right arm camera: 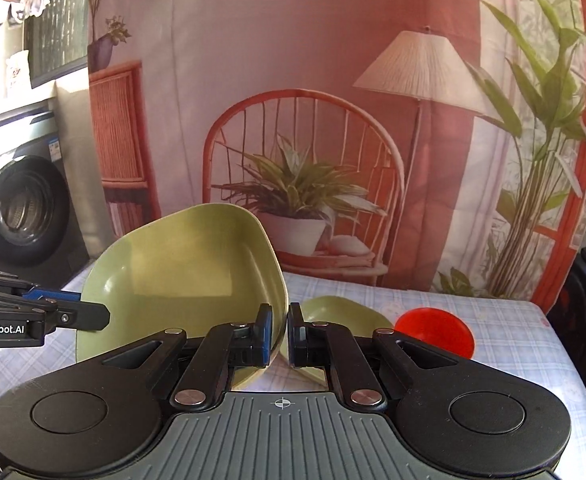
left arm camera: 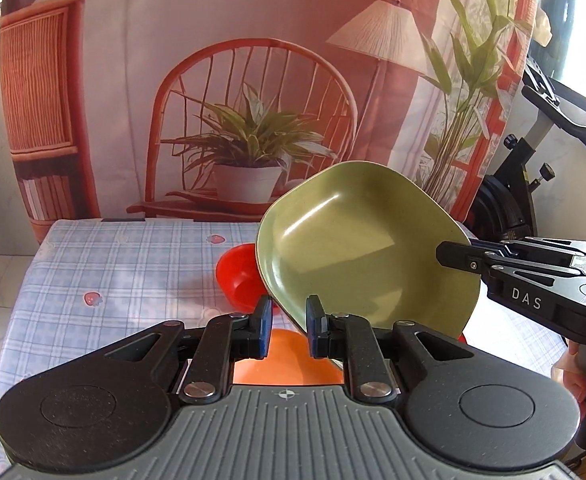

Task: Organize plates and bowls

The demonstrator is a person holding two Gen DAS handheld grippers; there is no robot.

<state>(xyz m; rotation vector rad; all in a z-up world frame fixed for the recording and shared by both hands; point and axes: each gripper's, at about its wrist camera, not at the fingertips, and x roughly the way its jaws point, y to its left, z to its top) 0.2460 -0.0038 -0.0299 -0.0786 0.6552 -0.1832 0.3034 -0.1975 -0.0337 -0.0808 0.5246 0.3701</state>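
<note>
A green squarish plate [left arm camera: 357, 240] [right arm camera: 189, 276] hangs tilted above the table, its hollow side facing both cameras. My left gripper [left arm camera: 289, 322] [right arm camera: 89, 308] is shut on its lower left rim. From the right, my right gripper [right arm camera: 281, 332] [left arm camera: 449, 254] is shut on the opposite rim. A second green plate [right arm camera: 345, 312] lies on the table behind the right gripper. A red bowl [left arm camera: 239, 280] [right arm camera: 433, 332] stands on the cloth beyond the lifted plate. Under the left gripper an orange dish [left arm camera: 289, 356] shows, mostly hidden.
The table wears a blue plaid cloth [left arm camera: 125, 264] and ends at a printed backdrop [left arm camera: 253, 80]. A washing machine [right arm camera: 25, 216] stands off the table's left side, an exercise bike [left arm camera: 533, 160] off its right. A person's hand [left arm camera: 581, 372] holds the right gripper's handle.
</note>
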